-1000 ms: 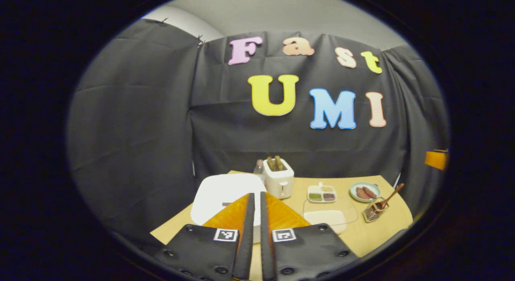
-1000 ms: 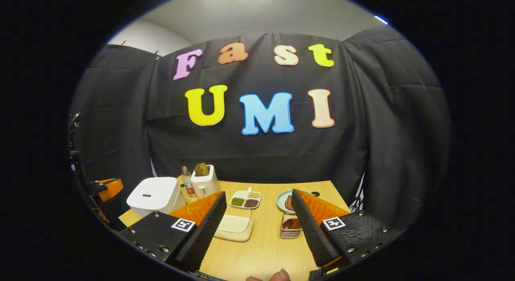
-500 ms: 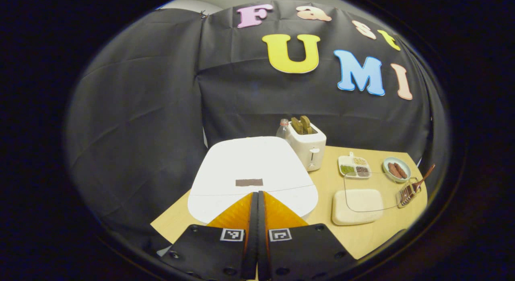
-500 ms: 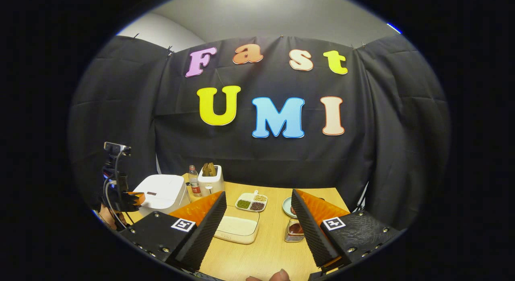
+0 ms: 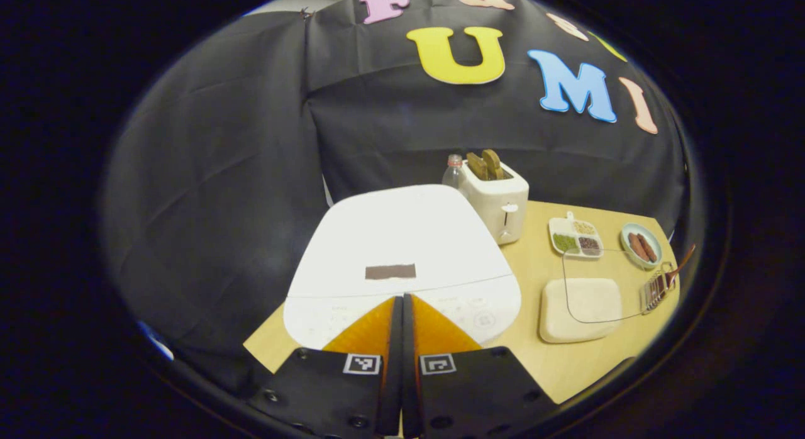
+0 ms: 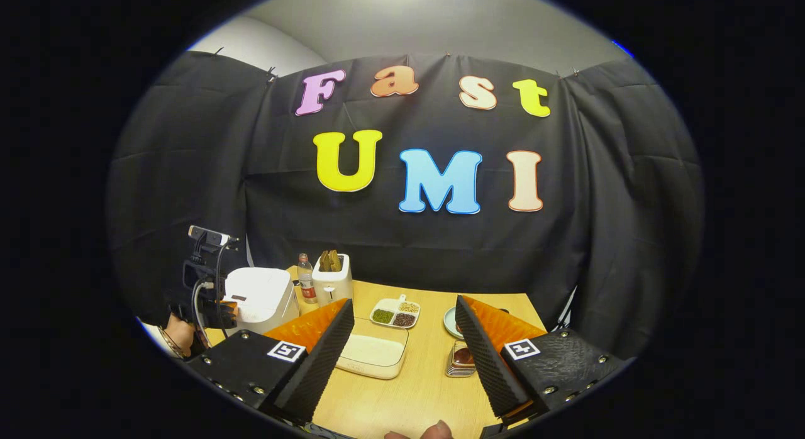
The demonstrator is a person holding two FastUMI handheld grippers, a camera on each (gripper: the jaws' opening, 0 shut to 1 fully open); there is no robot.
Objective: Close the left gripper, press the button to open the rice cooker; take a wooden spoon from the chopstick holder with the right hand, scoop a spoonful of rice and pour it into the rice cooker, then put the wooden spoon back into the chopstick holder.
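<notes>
No legible text or labels.

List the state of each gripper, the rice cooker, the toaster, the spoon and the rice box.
left gripper: shut, empty
right gripper: open, empty
rice cooker: lid closed
toaster: bread in slots
wooden spoon: in holder
rice box: holds rice

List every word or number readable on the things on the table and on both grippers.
No text can be read.
Front panel of the rice cooker: faint grey print, too pale to read.
Label on the bottle: too small to read.
Fingers of the left gripper and the right gripper: black-and-white square markers, a pattern and no words.
</notes>
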